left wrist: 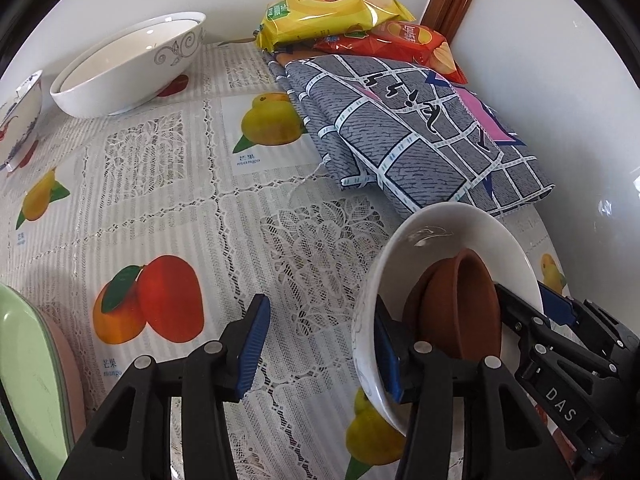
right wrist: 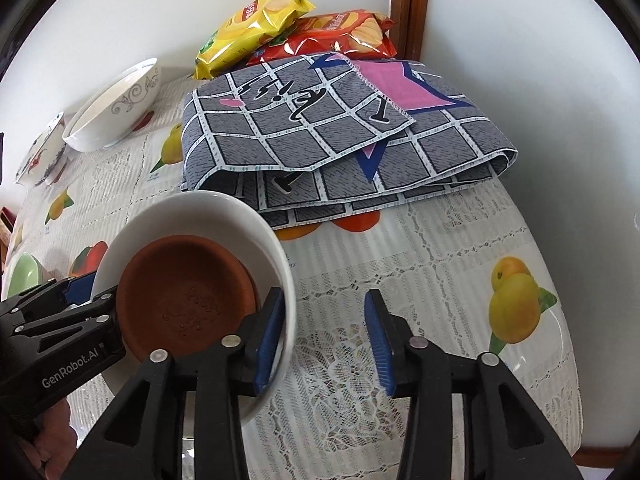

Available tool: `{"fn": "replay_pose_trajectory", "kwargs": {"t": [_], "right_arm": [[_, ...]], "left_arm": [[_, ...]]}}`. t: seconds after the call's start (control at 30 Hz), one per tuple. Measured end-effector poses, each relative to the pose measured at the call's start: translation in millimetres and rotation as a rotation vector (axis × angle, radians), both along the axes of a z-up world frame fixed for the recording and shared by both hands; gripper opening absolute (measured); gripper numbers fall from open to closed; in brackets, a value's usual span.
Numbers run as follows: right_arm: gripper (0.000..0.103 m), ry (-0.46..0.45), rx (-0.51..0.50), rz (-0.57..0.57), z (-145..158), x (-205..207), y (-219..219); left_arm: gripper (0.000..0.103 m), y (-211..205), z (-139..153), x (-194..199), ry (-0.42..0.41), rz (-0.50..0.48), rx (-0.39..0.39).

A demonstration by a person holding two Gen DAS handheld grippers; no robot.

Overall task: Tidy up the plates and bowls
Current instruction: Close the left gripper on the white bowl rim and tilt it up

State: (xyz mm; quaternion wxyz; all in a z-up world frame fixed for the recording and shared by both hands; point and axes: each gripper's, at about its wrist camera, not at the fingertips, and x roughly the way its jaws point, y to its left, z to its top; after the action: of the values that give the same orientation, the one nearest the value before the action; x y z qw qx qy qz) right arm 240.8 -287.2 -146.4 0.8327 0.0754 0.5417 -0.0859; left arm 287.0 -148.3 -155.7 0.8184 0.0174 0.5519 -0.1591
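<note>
Clutter rings our work: a folded grey checked cloth (right wrist: 340, 140) lies at twelve o'clock from the white ceramic bowl (right wrist: 224, 210), nearly touching its far rim, with a yellow crisp packet (right wrist: 252, 20) and a red crisp packet (right wrist: 332, 36) behind it against the wall. Inside the white bowl we see a brown clay saucer (right wrist: 184, 300) leaning. Our left gripper (left wrist: 320, 344) stands part open, its right pad inside the bowl's rim, the other over bare fruit-print lace tablecloth (left wrist: 160, 200). Our right gripper (right wrist: 324, 340) is likewise part open, its left pad just by the bowl's rim at three o'clock; we cannot tell whether it touches. At ten o'clock sit a large scroll-patterned white bowl (left wrist: 128, 64) and a blue-painted small bowl (left wrist: 20, 116); green and pink plates (left wrist: 36, 380) lie at eight.
</note>
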Motion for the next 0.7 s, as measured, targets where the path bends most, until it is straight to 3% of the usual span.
{"fn": "replay_pose_trajectory", "kwargs": {"t": [0.17, 0.5, 0.7], "right_arm": [[0.055, -0.012, 0.032, -0.013, -3.7, -2.2, -9.6], [0.054, -0.058, 0.066, -0.057, -6.2, -4.8, -10.2], [0.047, -0.073, 0.064, -0.083, -5.3, -6.5, -7.1]], "left_arm": [[0.047, 1.2, -1.4, 0.4, 0.002, -0.005, -0.013], [0.044, 3.6, -0.7, -2.7, -0.004, 0.015, -0.04], [0.043, 5.3, -0.4, -4.7, -0.011, 0.016, -0.049]]}}
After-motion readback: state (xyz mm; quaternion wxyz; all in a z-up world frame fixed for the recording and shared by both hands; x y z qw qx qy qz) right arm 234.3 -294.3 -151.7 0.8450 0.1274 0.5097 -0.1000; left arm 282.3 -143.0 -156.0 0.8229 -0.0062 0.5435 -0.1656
